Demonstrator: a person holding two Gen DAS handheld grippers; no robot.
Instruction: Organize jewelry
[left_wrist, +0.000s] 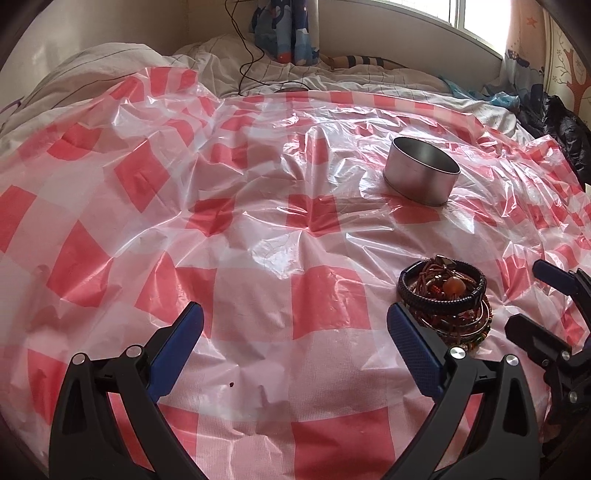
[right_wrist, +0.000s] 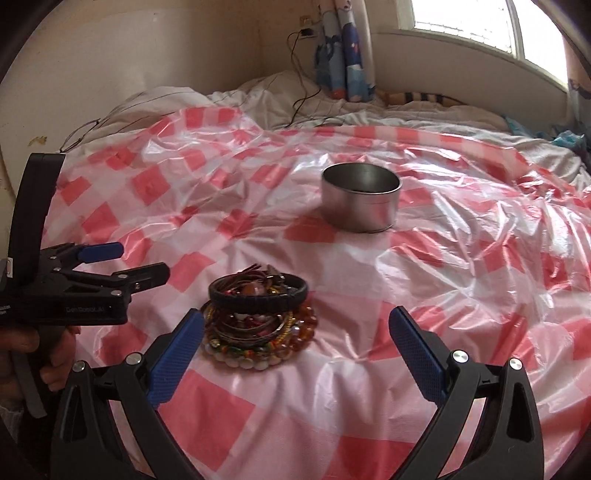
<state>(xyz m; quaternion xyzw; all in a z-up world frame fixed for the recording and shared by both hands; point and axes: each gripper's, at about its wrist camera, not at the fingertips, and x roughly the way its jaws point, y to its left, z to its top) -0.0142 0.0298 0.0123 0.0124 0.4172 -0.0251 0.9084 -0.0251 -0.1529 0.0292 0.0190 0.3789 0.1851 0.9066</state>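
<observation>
Tin (right_wrist: 360, 201) — interior (shadowed) unclear.

Setting: I am in a bedroom of a home. I work over a bed (right_wrist: 424, 110) with rumpled white bedding (left_wrist: 110, 62), covered by a red-and-white checked plastic sheet (left_wrist: 258, 229). Cartoon-print curtain (right_wrist: 345, 48) hangs by a bright window (right_wrist: 465, 18). Black charging cable (right_wrist: 299, 66) runs from a wall outlet (right_wrist: 308, 32) onto the bedding.
</observation>
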